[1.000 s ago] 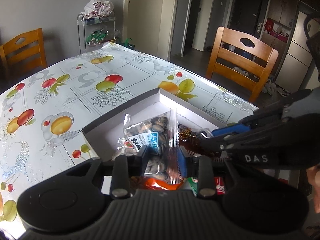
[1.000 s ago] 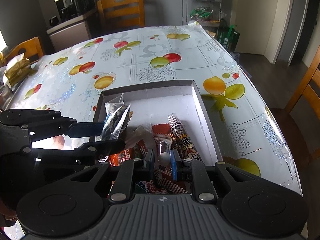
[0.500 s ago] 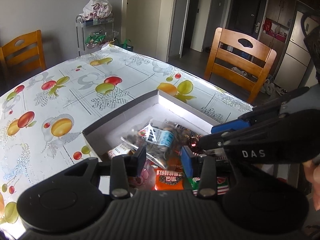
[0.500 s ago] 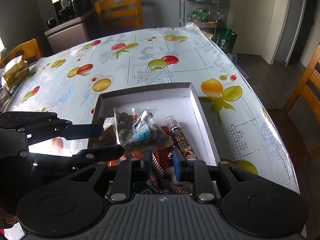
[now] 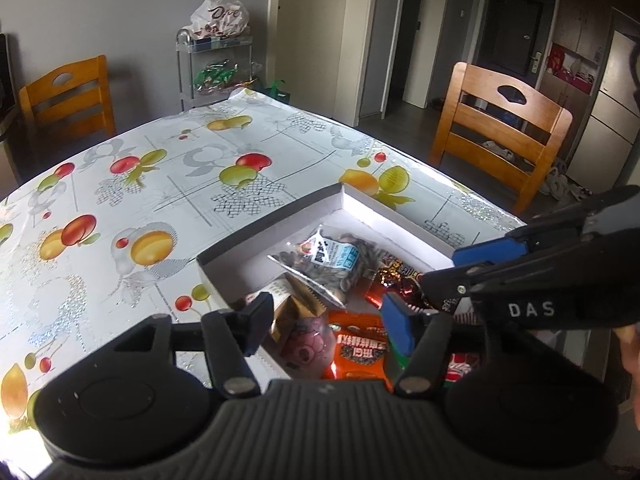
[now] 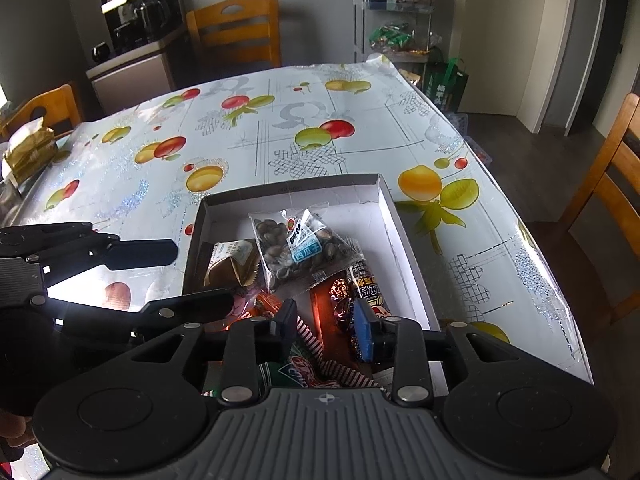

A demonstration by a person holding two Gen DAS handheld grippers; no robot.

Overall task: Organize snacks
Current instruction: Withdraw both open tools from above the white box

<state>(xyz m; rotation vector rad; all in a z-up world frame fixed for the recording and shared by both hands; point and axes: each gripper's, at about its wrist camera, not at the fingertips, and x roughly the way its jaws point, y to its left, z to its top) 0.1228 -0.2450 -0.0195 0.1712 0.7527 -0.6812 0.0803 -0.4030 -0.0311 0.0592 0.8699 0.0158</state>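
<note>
The snacks lie in a heap inside the shallow white box (image 6: pixel 394 216), which sits on the tabletop (image 6: pixel 280 120) with its fruit-print cloth. On top of the heap is a clear bag of seeds (image 6: pixel 304 246) with a blue label. It lies flat in the middle of the box, its long side running from the far left corner down toward the near right.

The right tool (image 6: pixel 326 326) hangs over the near end of the box, released and holding nothing. The seed bag is straight ahead of it, a little farther away, with red and striped wrappers just under its tips.

The left tool (image 5: pixel 328 320) is spread wide and holds nothing too. It is over the near left edge of the box, with a brown packet (image 5: pixel 296 308) and an orange packet (image 5: pixel 358 350) between its tips. Both tools are near the heap. I think the left one is better lined up for those two packets, and the right one for the seed bag.
</note>
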